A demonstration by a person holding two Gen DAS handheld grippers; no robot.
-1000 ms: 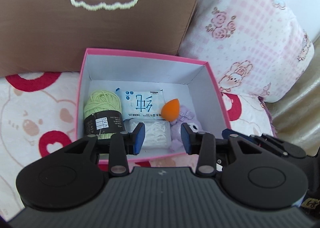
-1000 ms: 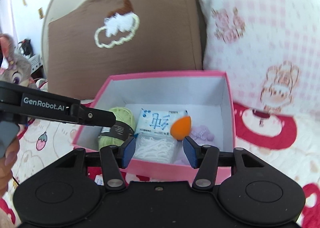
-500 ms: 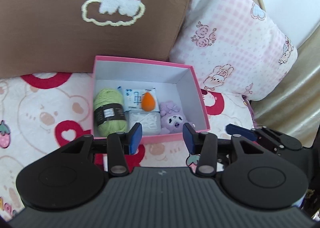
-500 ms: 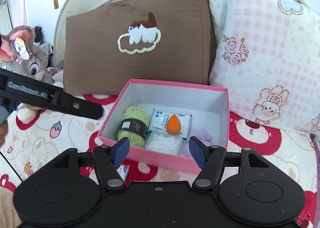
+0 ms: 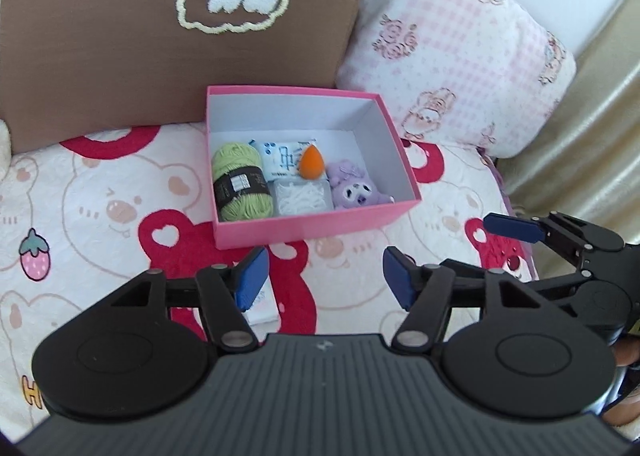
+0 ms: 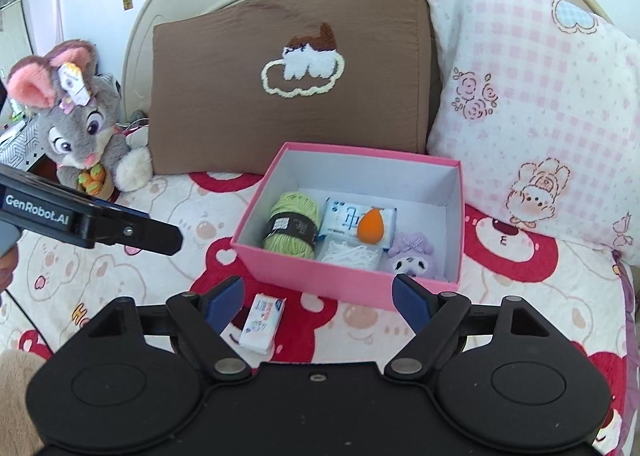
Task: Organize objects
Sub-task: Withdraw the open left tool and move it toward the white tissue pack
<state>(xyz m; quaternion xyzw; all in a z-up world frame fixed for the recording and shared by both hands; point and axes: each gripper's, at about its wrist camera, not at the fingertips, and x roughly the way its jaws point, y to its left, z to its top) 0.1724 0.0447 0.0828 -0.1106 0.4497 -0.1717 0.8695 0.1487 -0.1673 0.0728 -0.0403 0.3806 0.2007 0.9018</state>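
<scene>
On the bedspread [image 6: 500, 308], small packet [image 6: 263, 320] lies beside spread right gripper [image 6: 318, 298].

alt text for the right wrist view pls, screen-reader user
Open, empty right tongs hover over a bear-print bedspread, facing an open pink box holding green yarn, a tissue pack, an orange sponge, cotton swabs and a purple plush. A small white packet lies outside the box, near the tongs.

Matt pink cardboard box [image 6: 316, 274], fuzzy green yarn [image 6: 294, 224], plush bedspread [image 6: 168, 264]
</scene>
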